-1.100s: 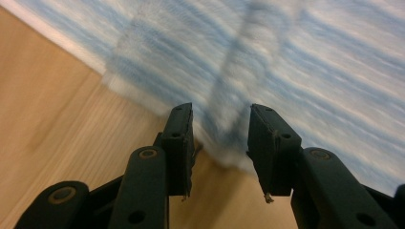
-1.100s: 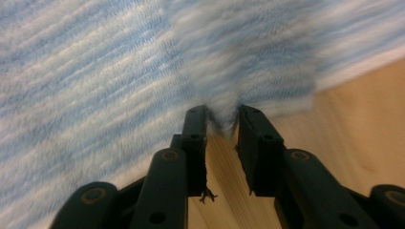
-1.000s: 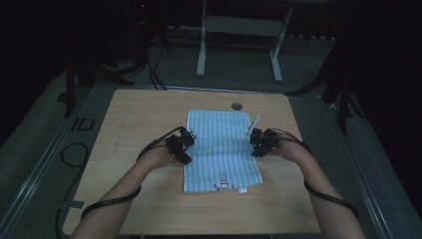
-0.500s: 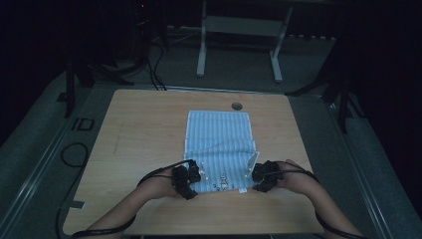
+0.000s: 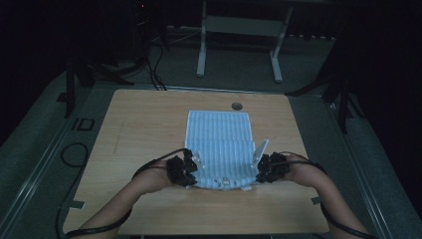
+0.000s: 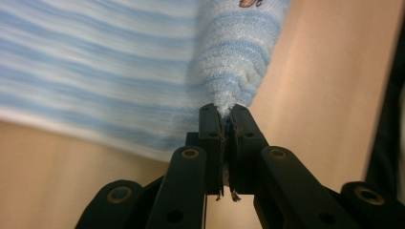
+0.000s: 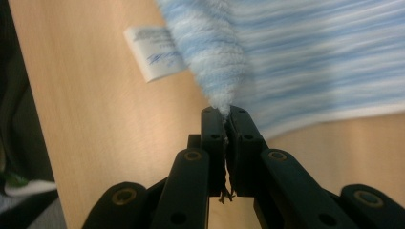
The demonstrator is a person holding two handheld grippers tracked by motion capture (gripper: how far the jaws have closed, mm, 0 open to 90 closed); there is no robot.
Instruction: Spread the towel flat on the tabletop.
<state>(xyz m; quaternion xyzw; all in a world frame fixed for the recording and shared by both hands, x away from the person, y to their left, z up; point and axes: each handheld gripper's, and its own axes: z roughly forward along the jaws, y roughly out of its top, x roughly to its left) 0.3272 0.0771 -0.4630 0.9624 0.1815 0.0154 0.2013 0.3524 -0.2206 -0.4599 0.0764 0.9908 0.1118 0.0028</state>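
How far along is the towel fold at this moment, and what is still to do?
Done: both corners are gripped. The left gripper and right gripper are each shut on a bunched corner of the striped towel.

In hand: the grippers sit by the towel's near edge on the table, with part of the towel doubled over; its far part lies flat.

Left: probably laying the corners down, releasing, and perhaps another fold.

Dim lab or recording room; light wooden tabletop (image 5: 149,129) on grey carpeted floor (image 5: 45,149); black cables (image 5: 154,69) trailing behind; white metal-legged frame (image 5: 239,45) at the back.
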